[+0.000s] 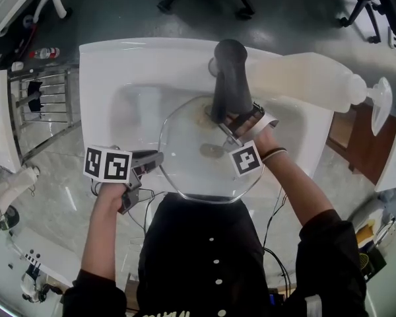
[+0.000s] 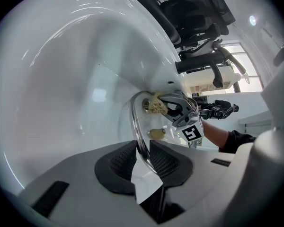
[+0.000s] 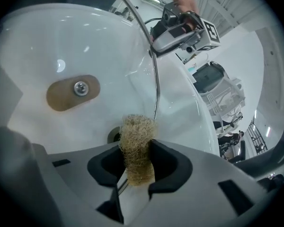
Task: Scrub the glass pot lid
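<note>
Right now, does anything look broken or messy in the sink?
Nothing stands out. The left gripper is clamped on the rim of the glass pot lid, held over the white sink. The right gripper holds a straw-coloured scrubber up to the lid. No cracks or spills show.

Left gripper [image 1: 157, 158] is held clamped on the glass lid [image 1: 191, 172] rim, forearm extended. Right gripper [image 1: 219, 119] is closed on a fibre scrubber [image 3: 138, 144]. Both are angled downward.
</note>
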A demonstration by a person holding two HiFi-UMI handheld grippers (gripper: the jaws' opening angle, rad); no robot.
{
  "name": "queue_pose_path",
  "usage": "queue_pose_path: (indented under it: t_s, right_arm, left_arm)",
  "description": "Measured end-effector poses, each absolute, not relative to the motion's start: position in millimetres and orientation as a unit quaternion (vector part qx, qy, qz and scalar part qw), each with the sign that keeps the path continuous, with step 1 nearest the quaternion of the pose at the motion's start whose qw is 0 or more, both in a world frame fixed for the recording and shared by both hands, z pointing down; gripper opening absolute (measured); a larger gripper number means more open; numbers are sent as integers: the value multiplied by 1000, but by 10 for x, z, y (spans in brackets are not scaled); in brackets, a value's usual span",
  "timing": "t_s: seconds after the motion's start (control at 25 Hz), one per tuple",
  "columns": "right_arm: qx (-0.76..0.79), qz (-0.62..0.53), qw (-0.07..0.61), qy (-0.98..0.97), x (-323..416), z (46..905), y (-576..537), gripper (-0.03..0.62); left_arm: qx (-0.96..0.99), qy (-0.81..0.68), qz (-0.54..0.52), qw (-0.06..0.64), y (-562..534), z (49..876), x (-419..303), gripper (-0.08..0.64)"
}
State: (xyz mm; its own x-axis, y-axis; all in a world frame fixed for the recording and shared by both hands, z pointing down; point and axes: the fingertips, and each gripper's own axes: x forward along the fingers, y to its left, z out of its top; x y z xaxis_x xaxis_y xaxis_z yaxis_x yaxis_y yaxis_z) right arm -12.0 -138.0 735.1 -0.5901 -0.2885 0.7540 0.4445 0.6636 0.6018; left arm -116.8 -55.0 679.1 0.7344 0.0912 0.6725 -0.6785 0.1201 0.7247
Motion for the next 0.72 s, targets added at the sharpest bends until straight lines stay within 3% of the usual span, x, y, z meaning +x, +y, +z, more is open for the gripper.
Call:
queue_pose_path:
  t_s: [0.32, 0.72]
  right_arm:
    - [-71, -383, 517, -762, 477, 7376, -1324, 144]
    - [-87, -392, 520, -754, 607, 7279, -1244, 144]
  left_arm:
    - [614, -238, 275, 701, -577, 6764, -1161, 107]
    - [620, -240, 284, 691, -585, 6754, -1164, 108]
